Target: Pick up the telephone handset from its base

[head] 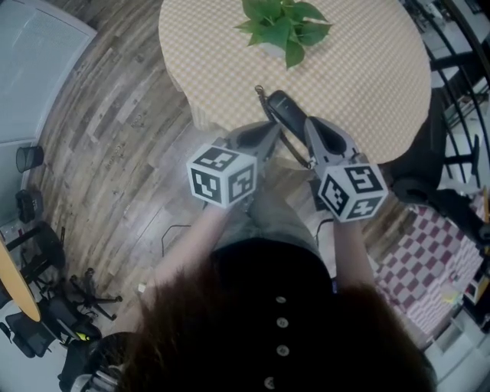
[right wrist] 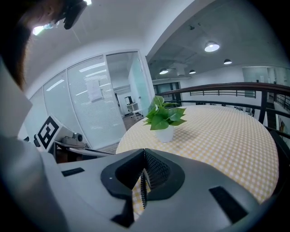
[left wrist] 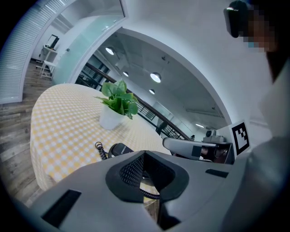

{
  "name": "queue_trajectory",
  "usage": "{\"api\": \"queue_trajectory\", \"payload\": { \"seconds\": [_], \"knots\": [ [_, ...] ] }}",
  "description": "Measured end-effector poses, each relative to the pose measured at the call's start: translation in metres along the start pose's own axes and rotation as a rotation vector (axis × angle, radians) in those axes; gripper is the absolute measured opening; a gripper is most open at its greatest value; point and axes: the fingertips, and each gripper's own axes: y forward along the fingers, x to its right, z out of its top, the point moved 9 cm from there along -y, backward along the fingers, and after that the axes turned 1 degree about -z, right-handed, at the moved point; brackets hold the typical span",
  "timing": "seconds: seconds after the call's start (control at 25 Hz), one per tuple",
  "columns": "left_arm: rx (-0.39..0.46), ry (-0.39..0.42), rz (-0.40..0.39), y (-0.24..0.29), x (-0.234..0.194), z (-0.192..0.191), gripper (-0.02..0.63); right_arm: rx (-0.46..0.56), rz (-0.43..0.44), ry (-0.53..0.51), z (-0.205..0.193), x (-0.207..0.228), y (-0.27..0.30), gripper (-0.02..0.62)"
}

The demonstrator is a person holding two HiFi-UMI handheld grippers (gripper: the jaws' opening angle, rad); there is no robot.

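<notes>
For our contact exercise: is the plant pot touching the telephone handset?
Apart. The head view shows checked tablecloth between the plant pot and the telephone handset.

Potted plant (head: 285,27) on yellow checked round table (head: 367,84); wood floor (head: 115,153).

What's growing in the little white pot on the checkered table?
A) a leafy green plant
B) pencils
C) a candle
A: broad green leaves stick up out of the white pot.
</notes>
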Motion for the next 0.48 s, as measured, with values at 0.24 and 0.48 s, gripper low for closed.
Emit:
{"api": "queue_trajectory", "payload": {
  "seconds": [0.24, 0.48],
  "knots": [
    [-0.008, -0.029, 0.033, 0.006, -0.007, -0.011, 0.006, -0.058, -0.003, -0.061, -0.009, 0.004, 0.007, 0.011],
    [-0.026, -0.058, 0.053, 0.013, -0.011, -0.023, 0.006, -0.113, 0.017, -0.146, -0.014, 0.006, 0.017, 0.012]
  ]
}}
